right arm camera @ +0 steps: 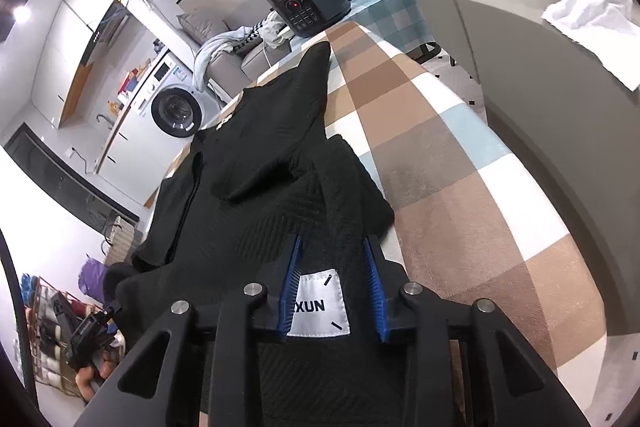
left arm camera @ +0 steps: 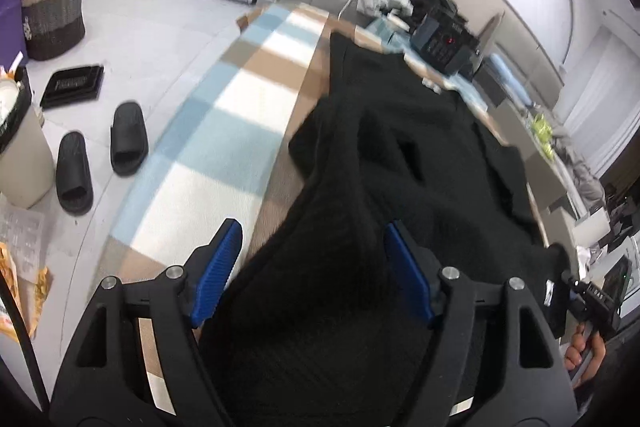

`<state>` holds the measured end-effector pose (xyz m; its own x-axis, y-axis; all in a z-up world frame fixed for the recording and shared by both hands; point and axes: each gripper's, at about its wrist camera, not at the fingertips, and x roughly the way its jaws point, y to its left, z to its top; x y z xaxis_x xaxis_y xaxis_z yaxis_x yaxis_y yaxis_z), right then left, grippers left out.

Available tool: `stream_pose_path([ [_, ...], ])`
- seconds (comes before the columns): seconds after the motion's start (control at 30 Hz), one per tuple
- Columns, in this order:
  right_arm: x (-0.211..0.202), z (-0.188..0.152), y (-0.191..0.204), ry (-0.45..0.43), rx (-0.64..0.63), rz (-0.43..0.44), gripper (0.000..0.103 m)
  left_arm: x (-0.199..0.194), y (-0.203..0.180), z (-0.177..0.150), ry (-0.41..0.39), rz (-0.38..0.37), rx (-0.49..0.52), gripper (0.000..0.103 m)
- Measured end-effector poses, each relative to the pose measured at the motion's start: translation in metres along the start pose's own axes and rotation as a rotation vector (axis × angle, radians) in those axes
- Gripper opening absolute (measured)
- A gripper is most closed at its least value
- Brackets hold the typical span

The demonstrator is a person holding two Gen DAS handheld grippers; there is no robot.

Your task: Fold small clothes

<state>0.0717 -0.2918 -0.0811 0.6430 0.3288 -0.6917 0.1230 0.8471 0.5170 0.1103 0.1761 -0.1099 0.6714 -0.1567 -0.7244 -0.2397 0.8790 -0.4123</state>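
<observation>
Sprawling across the checked tablecloth point(right arm camera: 460, 163), the black knit garment point(left arm camera: 420, 155) lay limp and rumpled. The left gripper point(left arm camera: 312, 267) stood wide apart around its hem, not pinching; the right gripper point(right arm camera: 332, 291) sat parted beside the white label point(right arm camera: 318, 305). Soft, floppy stuff: best pinched at the hem corners.

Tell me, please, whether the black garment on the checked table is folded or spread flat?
Partly folded: the black garment has one side doubled over itself and lies bunched on the checked table, not flat.
</observation>
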Motion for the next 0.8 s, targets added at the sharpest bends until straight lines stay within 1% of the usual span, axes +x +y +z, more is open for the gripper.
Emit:
stream_pose_path([
  [0.03,0.001,-0.001,0.000,-0.001,0.002,-0.014,0.031,0.001,0.000,-0.002,0.000,-0.016,-0.004,0.065],
  [0.07,0.002,-0.001,0.001,0.001,-0.004,-0.023,0.024,0.001,-0.001,-0.004,-0.012,-0.034,-0.006,0.049],
  [0.1,0.002,-0.002,0.003,-0.006,-0.012,-0.023,0.017,0.001,-0.002,-0.005,-0.017,-0.046,0.000,0.038],
  [0.13,0.001,-0.004,0.006,-0.015,-0.037,-0.024,0.008,0.001,-0.005,-0.006,-0.013,-0.057,0.016,0.016],
  [0.17,-0.001,-0.005,0.008,-0.021,-0.054,-0.029,0.006,0.000,-0.008,-0.007,-0.014,-0.064,0.031,0.010],
  [0.23,-0.009,-0.006,0.010,-0.051,-0.060,-0.006,0.005,-0.010,-0.013,-0.008,-0.057,-0.078,0.041,0.006],
  [0.33,-0.024,-0.003,0.008,-0.117,-0.033,0.006,0.005,-0.022,-0.017,-0.003,-0.099,-0.086,0.038,0.006],
  [0.4,-0.029,0.001,0.008,-0.141,-0.022,0.016,0.005,-0.031,-0.017,0.005,-0.137,-0.107,0.016,0.006],
  [0.53,-0.032,0.010,0.015,-0.187,-0.009,0.028,0.005,-0.036,-0.023,0.025,-0.182,-0.120,0.002,0.006],
  [0.67,-0.016,0.027,0.024,-0.191,0.010,0.016,0.005,-0.024,-0.028,0.050,-0.189,-0.115,-0.008,0.006],
  [0.73,-0.007,0.035,0.028,-0.197,0.013,0.000,0.005,-0.008,-0.029,0.063,-0.174,-0.107,-0.022,0.006],
  [0.8,0.007,0.043,0.029,-0.170,0.014,-0.024,0.006,0.009,-0.029,0.072,-0.151,-0.089,-0.032,0.006],
])
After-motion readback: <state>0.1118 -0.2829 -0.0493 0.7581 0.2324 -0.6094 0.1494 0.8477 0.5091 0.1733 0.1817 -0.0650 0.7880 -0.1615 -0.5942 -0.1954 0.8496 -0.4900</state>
